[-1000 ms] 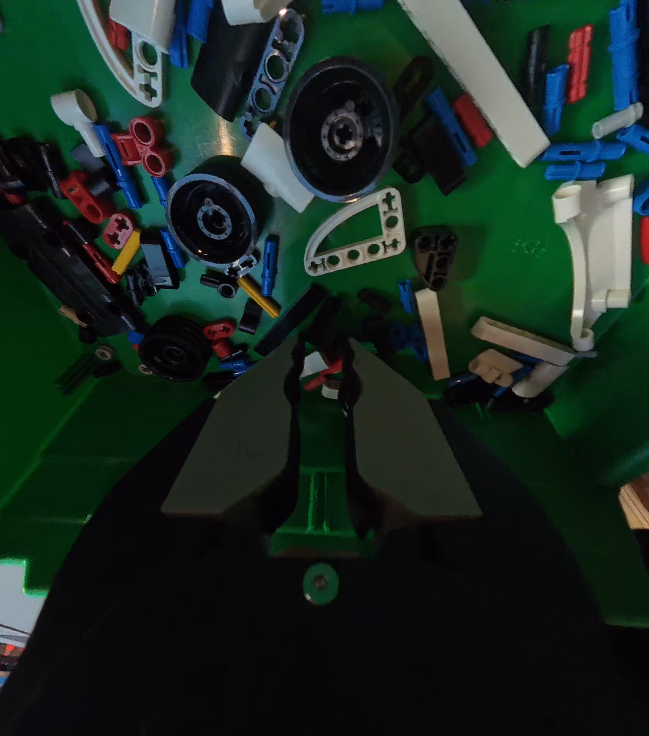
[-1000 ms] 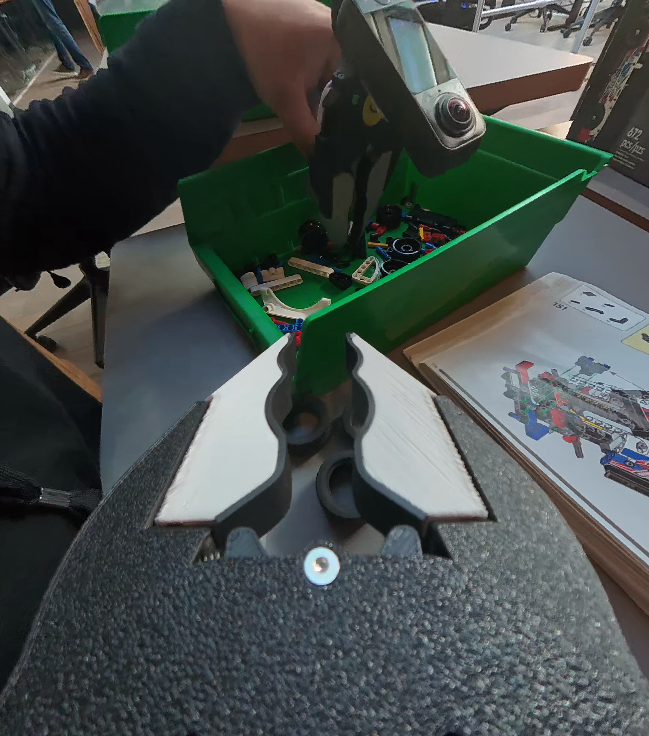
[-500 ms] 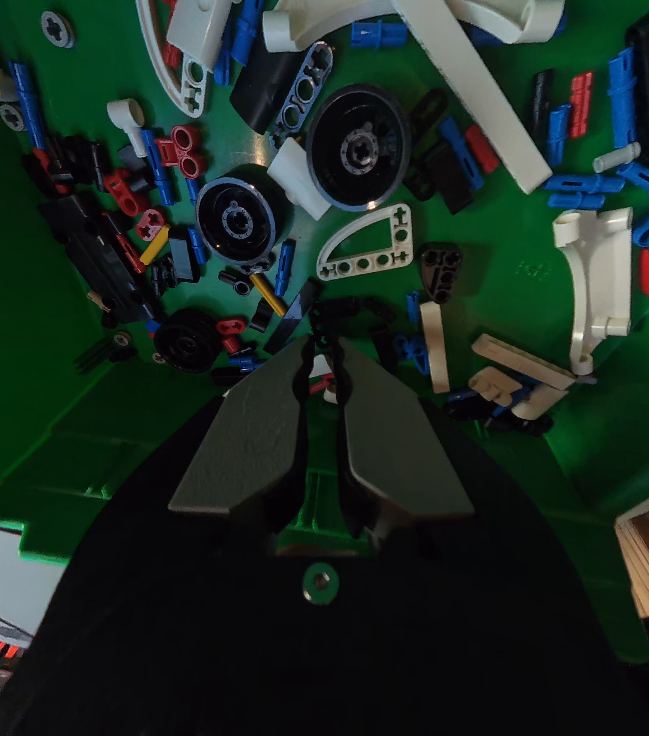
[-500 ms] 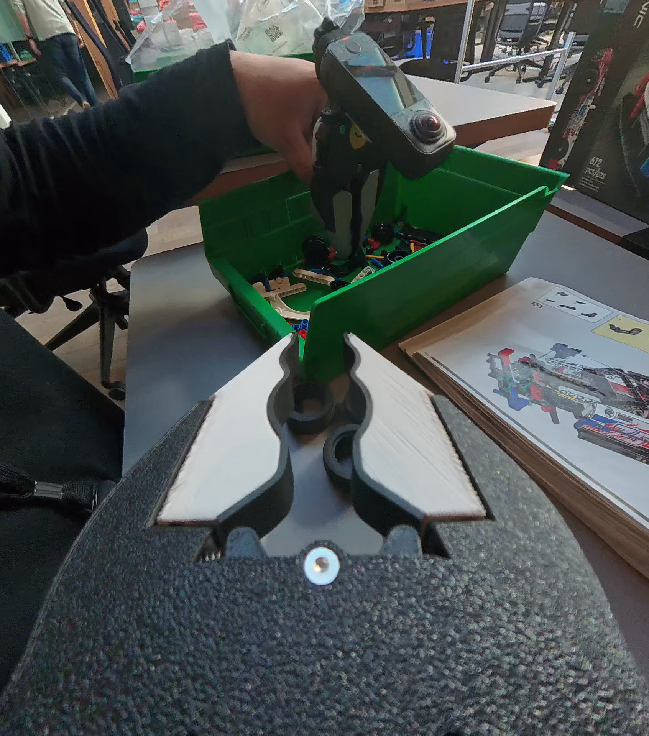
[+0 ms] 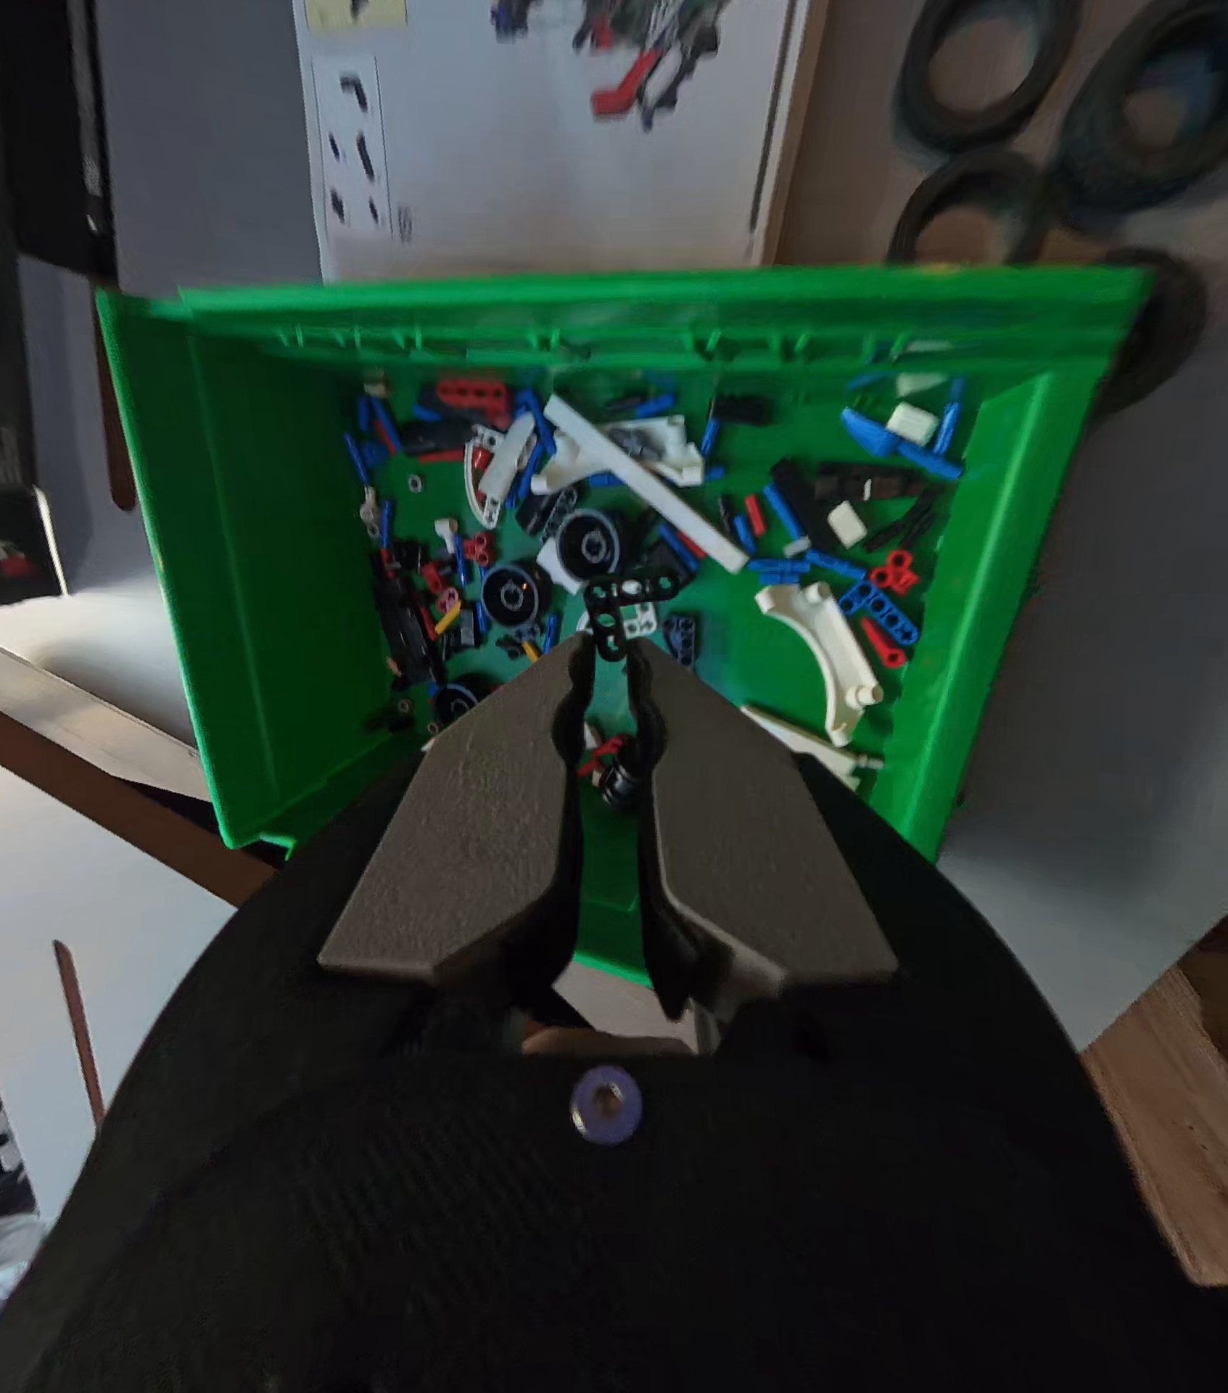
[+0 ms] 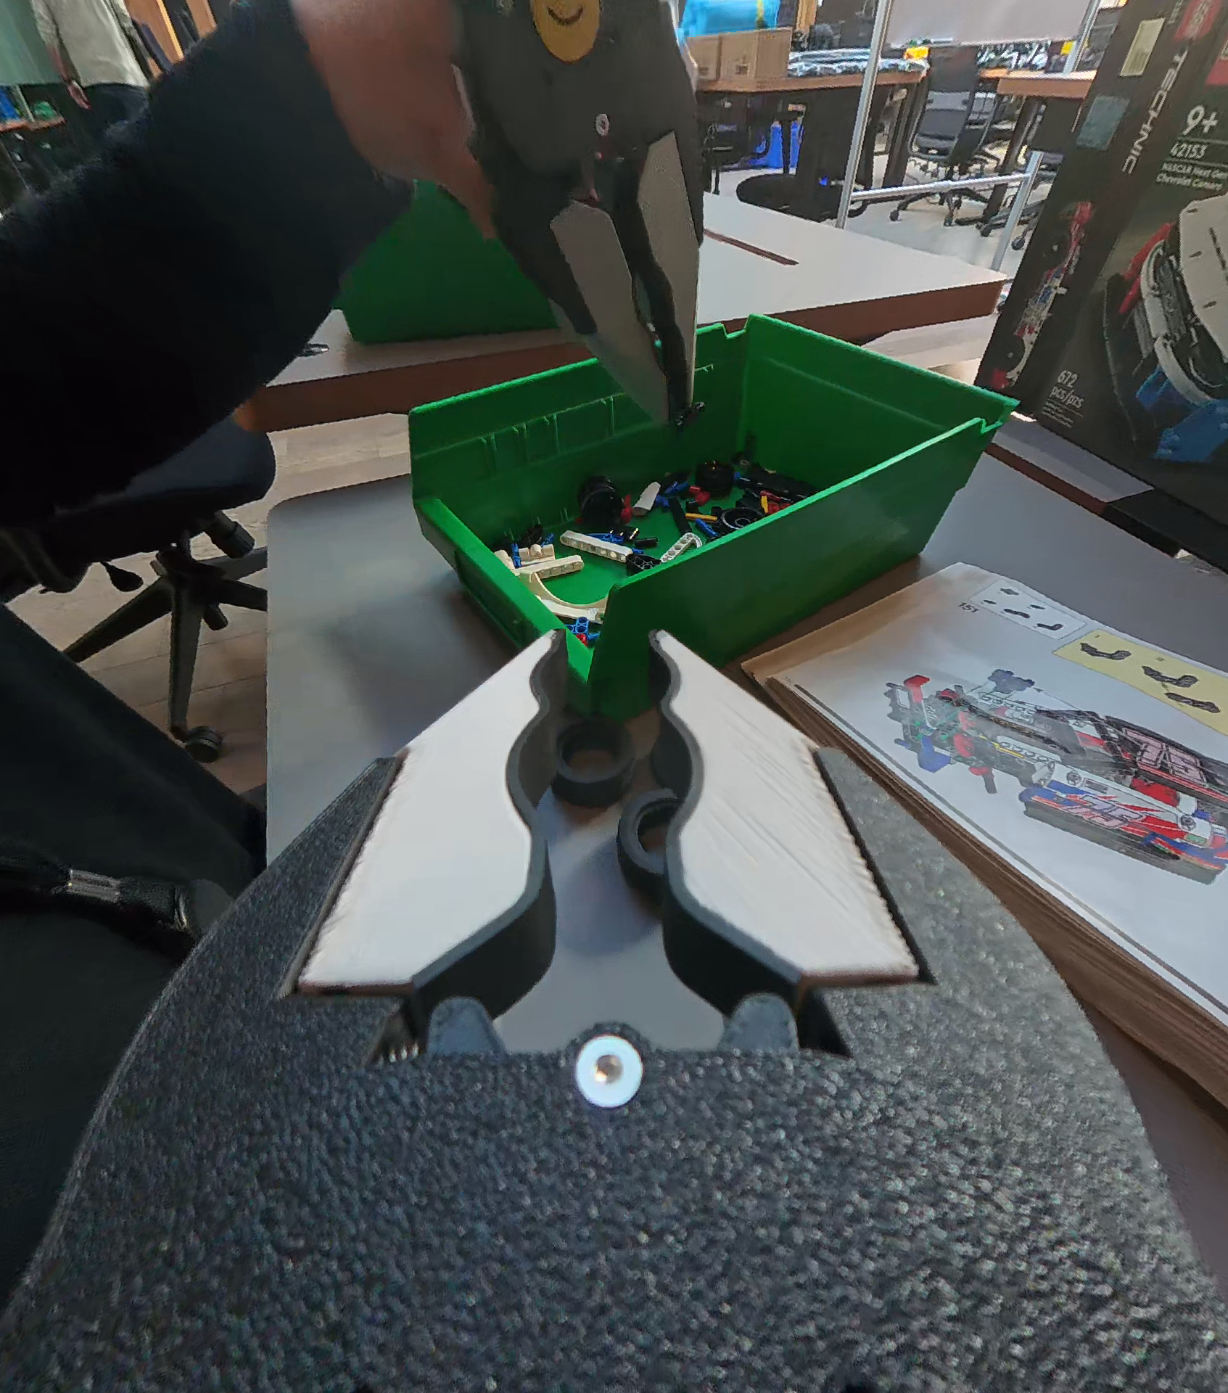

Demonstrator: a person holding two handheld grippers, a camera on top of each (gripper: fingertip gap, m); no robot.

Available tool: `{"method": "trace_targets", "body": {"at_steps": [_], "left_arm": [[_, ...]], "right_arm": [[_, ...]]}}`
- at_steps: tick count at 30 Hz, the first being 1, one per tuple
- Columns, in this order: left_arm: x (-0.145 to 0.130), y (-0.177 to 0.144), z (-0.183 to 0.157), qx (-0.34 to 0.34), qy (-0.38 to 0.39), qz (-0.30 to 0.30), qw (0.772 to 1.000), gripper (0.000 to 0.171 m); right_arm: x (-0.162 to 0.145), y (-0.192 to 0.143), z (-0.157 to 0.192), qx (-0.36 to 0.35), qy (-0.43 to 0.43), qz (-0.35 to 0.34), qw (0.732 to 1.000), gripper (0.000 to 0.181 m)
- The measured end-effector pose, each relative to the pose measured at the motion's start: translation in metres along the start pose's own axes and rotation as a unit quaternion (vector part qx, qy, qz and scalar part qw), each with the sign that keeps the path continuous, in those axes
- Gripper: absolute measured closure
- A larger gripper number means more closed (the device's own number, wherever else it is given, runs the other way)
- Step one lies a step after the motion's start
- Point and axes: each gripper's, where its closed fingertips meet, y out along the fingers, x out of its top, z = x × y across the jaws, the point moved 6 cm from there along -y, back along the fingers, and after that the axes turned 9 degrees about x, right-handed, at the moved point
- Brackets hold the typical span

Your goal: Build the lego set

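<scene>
Left wrist view: the left gripper (image 5: 609,654) hangs above the green bin (image 5: 256,573) of loose lego pieces (image 5: 641,490), jaws clamped on a bent black beam (image 5: 614,607) at their tips. Right wrist view: the right gripper (image 6: 607,647) has its jaws apart, holding nothing, over two black tyres (image 6: 593,761) on the grey worktop (image 6: 339,641); an open instruction booklet (image 6: 1093,761) lies right of the bin.

A bright green bin (image 6: 784,573) is holding loose pieces in blue, red, white, black and a little yellow. A black beam (image 5: 614,614) is showing dark against them. Black tyres (image 6: 593,761) are lying on the grey desk (image 6: 369,603). The booklet (image 6: 1048,791) is showing a red, white and blue car on white pages.
</scene>
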Motion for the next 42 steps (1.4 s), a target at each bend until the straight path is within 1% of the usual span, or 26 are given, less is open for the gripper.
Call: {"method": "trace_targets", "body": {"at_steps": [4, 6, 10, 12, 14, 16, 18, 19, 22, 25, 26, 27, 28, 29, 30, 32, 35, 40, 42], "left_arm": [[0.043, -0.019, -0.03, -0.004, 0.012, -0.076, 0.997, 0.166], [0.061, -0.021, -0.05, -0.014, 0.012, -0.094, 0.995, 0.166], [0.084, -0.015, -0.092, -0.027, -0.002, -0.09, 0.996, 0.166], [0.093, -0.008, -0.117, -0.055, -0.02, -0.09, 0.994, 0.166], [0.101, 0.004, -0.139, -0.069, -0.037, -0.079, 0.994, 0.165], [0.112, 0.016, -0.161, -0.099, -0.053, -0.081, 0.99, 0.166], [0.122, 0.027, -0.179, -0.131, -0.064, -0.074, 0.987, 0.166], [0.126, 0.031, -0.186, -0.133, -0.065, -0.07, 0.986, 0.165], [0.14, 0.044, -0.193, -0.121, -0.079, -0.081, 0.986, 0.166], [0.153, 0.065, -0.195, -0.127, -0.105, -0.061, 0.984, 0.164], [0.159, 0.066, -0.193, -0.135, -0.128, -0.074, 0.98, 0.166], [0.162, 0.067, -0.194, -0.158, -0.147, -0.069, 0.974, 0.166], [0.163, 0.066, -0.194, -0.174, -0.164, -0.063, 0.969, 0.161], [0.164, 0.065, -0.194, -0.186, -0.176, -0.063, 0.965, 0.146], [0.163, 0.063, -0.195, -0.196, -0.182, -0.067, 0.961, 0.135], [0.157, 0.06, -0.199, -0.207, -0.181, -0.07, 0.959, 0.136], [0.151, 0.059, -0.201, -0.193, -0.166, -0.08, 0.964, 0.142], [0.161, 0.059, -0.208, -0.201, -0.156, -0.112, 0.961, 0.141], [0.164, 0.056, -0.214, -0.218, -0.154, -0.12, 0.956, 0.14]], "right_arm": [[-0.004, -0.02, 0.008, -0.026, -0.009, 0.011, 1.0, 0.161], [-0.008, -0.034, 0.012, -0.046, -0.009, 0.012, 0.999, 0.161], [-0.021, -0.071, 0.017, -0.1, 0.002, 0.014, 0.995, 0.162], [-0.029, -0.091, 0.018, -0.129, 0.01, 0.012, 0.991, 0.162], [-0.037, -0.111, 0.02, -0.157, 0.019, 0.008, 0.987, 0.164], [-0.044, -0.128, 0.02, -0.18, 0.027, 0.002, 0.983, 0.166], [-0.05, -0.14, 0.021, -0.194, 0.035, -0.004, 0.98, 0.167], [-0.052, -0.144, 0.022, -0.195, 0.038, -0.005, 0.98, 0.167], [-0.061, -0.146, 0.021, -0.193, 0.045, 0.005, 0.98, 0.167], [-0.067, -0.141, 0.02, -0.181, 0.053, 0.012, 0.982, 0.167], [-0.069, -0.139, 0.019, -0.177, 0.055, 0.014, 0.983, 0.167], [-0.07, -0.136, 0.019, -0.175, 0.056, 0.018, 0.983, 0.166], [-0.071, -0.135, 0.018, -0.174, 0.057, 0.022, 0.983, 0.166], [-0.072, -0.134, 0.018, -0.174, 0.058, 0.024, 0.983, 0.166], [-0.072, -0.133, 0.017, -0.175, 0.058, 0.025, 0.983, 0.166], [-0.075, -0.132, 0.016, -0.172, 0.064, 0.027, 0.983, 0.166], [-0.08, -0.128, 0.012, -0.165, 0.077, 0.033, 0.983, 0.167], [-0.079, -0.117, 0.007, -0.158, 0.075, 0.043, 0.984, 0.166], [-0.078, -0.116, 0.006, -0.154, 0.08, 0.038, 0.984, 0.166]]}}
